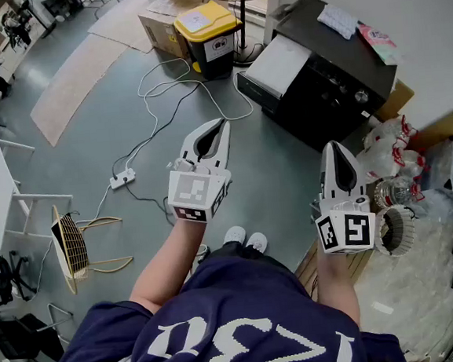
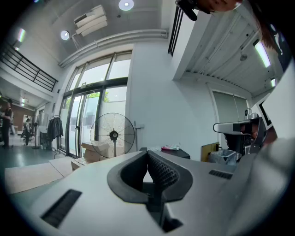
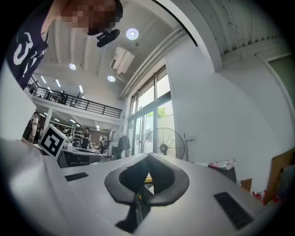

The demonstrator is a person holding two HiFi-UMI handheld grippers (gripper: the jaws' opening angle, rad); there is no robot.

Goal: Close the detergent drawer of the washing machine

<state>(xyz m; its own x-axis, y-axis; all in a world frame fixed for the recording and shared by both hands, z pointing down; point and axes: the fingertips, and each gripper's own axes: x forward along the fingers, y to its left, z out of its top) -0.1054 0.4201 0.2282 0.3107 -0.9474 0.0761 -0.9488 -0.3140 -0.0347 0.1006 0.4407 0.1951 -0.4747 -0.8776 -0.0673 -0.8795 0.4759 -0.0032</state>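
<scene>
Down at your far left the power strip (image 1: pixel 122 178) sits on the floor, and its white cable (image 1: pixel 157 103) loops away across the grey floor towards the yellow-lidded bin (image 1: pixel 208 30). That cable lies right on your path, so a careless step could snag it and throw off your reach.

Now your left gripper (image 1: pixel 223 124) is held out level in front of you. Its own view shows the jaws (image 2: pixel 147 153) pressed together with nothing between them, just the room and a standing fan (image 2: pixel 114 135) beyond.

Further right, against the wall, is the black washing machine (image 1: pixel 336 80). The detergent drawer (image 1: pixel 279 63) looks to be the pale slab jutting from its left end, though from up here I can't be sure. Either way it is well apart from both of your tools, and nothing has been touched yet.

Your right gripper (image 1: pixel 331 146) is level too, its jaws (image 3: pixel 147 156) shut tight and empty. The clear bags (image 1: pixel 389 150) are heaped just beyond it.

Here is the danger. Closed tips make a narrow point, so a push on a smooth drawer front could skid off sideways. Press off-centre and I'd expect the drawer to twist in its slot and jam half shut. Swing the right arm wide and you may clip those bags.
</scene>
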